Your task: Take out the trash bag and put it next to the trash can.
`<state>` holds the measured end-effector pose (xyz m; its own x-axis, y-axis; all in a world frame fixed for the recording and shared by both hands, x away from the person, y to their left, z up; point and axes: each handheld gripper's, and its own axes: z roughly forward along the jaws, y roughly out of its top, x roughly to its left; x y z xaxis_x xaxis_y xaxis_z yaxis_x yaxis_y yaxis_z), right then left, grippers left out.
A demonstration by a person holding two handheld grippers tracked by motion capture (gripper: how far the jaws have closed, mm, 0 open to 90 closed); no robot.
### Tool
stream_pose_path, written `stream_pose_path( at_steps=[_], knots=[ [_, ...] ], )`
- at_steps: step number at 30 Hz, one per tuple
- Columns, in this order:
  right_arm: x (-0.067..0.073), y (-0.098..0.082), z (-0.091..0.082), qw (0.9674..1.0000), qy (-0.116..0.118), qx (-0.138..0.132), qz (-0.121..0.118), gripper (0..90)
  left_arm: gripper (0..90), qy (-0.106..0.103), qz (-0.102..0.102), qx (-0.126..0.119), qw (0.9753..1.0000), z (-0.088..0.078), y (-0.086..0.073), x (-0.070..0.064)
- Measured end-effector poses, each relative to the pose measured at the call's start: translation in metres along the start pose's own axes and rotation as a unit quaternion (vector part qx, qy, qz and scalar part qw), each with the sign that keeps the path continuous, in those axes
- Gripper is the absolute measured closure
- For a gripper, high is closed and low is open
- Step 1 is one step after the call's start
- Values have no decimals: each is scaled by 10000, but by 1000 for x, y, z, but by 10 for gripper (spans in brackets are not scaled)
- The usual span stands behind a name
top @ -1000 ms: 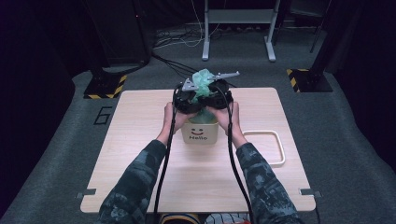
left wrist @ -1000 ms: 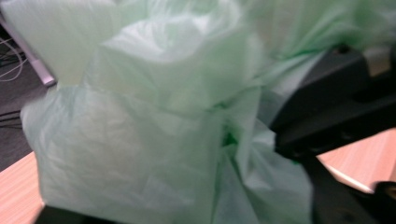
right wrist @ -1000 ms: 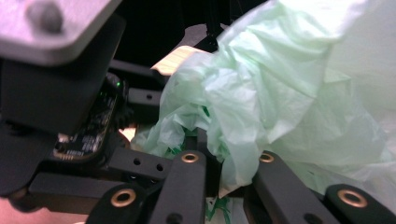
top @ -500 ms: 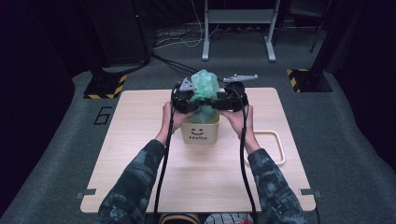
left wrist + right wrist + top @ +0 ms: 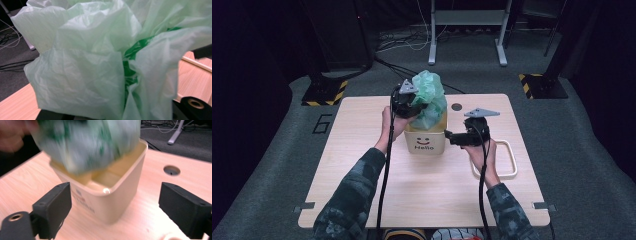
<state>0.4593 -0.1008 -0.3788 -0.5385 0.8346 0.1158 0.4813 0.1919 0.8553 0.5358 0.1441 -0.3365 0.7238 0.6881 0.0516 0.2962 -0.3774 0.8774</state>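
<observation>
right now my left gripper (image 5: pixel 408 102) is clenched on the green plastic bag (image 5: pixel 429 97), holding it bunched up above the small cream bin (image 5: pixel 425 139) with the smiley face and the word "hello" on its near side. the bag's lower part hangs down into the bin's open top, while the rest puffs up over the far rim. in my left gripper view the crinkled, pale green film (image 5: pixel 100 55) sits right in front of the camera, with a darker green fold in the middle of it, and i cannot make out the jaws themselves behind the plastic.

my right gripper (image 5: pixel 452 136) is just to the right of the bin, pointing left at it, and it is released. its jaws have just been opening. in my right gripper view the two black jaws stand wide apart, with the bin (image 5: pixel 117 195) ahead of them and the bag (image 5: pixel 87 142) a green blur over the bin's mouth. the pads press on nothing.

the bin stands upright near the middle of the tabletop (image 5: pixel 362 150), a little toward the far edge. a white loop-shaped frame (image 5: pixel 510 161) lies flat on the tabletop to the right, beside my right hand (image 5: pixel 482 152). a small round hole (image 5: pixel 456 106) shows in the tabletop on the far right side of the bin.
</observation>
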Motion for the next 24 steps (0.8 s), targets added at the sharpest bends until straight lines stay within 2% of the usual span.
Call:
stream_pose_path(
  at_steps=[7,11,12,14,18,19,21,24],
  knots=[
    [5,-50,9,9995,-135,263,-74,33,820,72,15,-46,10000,-7,7,1],
    [13,-80,15,9991,-103,385,-107,28,821,112,42,-78,9999,-10,9,2],
    [13,-80,15,9991,-103,385,-107,28,821,141,34,-101,9998,-12,10,3],
    [17,-98,21,9987,-59,509,-69,26,821,164,26,-116,9998,-14,11,4],
    [19,-124,33,9968,-138,783,-85,25,821,209,8,-130,9997,-17,13,6],
    [19,-124,33,9968,-138,783,-85,25,822,209,8,-130,9997,-17,13,6],
    [23,-134,38,9953,-276,886,-272,25,822,228,36,-135,9996,-19,15,6],
    [24,-139,43,9942,-301,972,-353,26,822,252,26,-144,9996,-20,17,7]
  ],
)
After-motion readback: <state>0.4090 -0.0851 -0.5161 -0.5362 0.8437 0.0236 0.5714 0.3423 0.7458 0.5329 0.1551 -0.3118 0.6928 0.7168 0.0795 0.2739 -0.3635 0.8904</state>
